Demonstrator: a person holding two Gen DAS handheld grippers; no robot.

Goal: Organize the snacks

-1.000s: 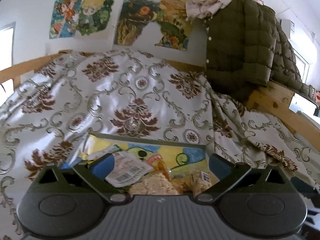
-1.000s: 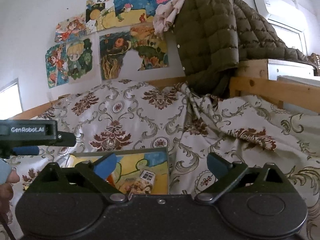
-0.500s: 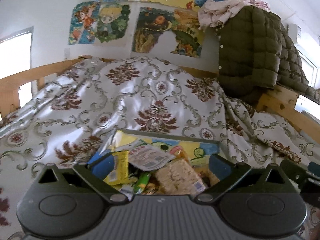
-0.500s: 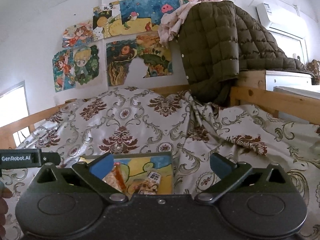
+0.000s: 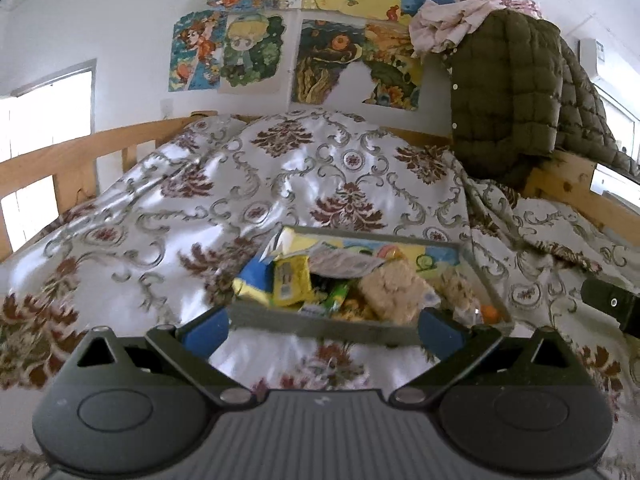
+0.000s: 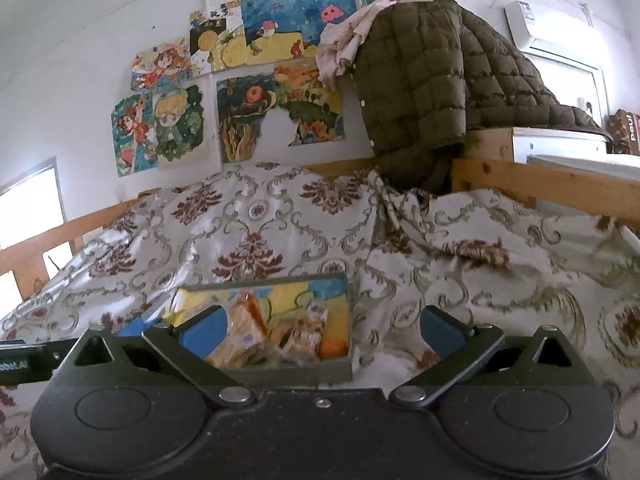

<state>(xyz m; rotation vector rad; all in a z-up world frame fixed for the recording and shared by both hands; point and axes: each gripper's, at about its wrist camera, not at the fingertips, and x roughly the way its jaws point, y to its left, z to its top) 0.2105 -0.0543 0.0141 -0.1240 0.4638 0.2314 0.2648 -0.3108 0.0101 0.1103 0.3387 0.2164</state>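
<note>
A grey shallow box (image 5: 320,326) with a colourful printed bottom lies on the patterned bedspread and holds several snack packs: a yellow pack (image 5: 291,283), a white flat pack (image 5: 340,261), a rice-cracker pack (image 5: 394,290) and a small orange item (image 5: 489,312). The box also shows in the right wrist view (image 6: 296,372). My left gripper (image 5: 323,330) is open and empty just in front of the box. My right gripper (image 6: 320,330) is open and empty, near the box's right front corner.
The bedspread (image 5: 280,184) covers the bed, with wooden rails (image 5: 80,152) on the left and right (image 6: 540,184). A dark green quilted jacket (image 6: 432,88) hangs at the back right. Posters (image 5: 312,40) cover the wall. An air conditioner (image 6: 548,28) is mounted high on the right.
Both grippers have pulled back and up from the box, so its whole front wall and more snacks now show. Both stay open and empty.
</note>
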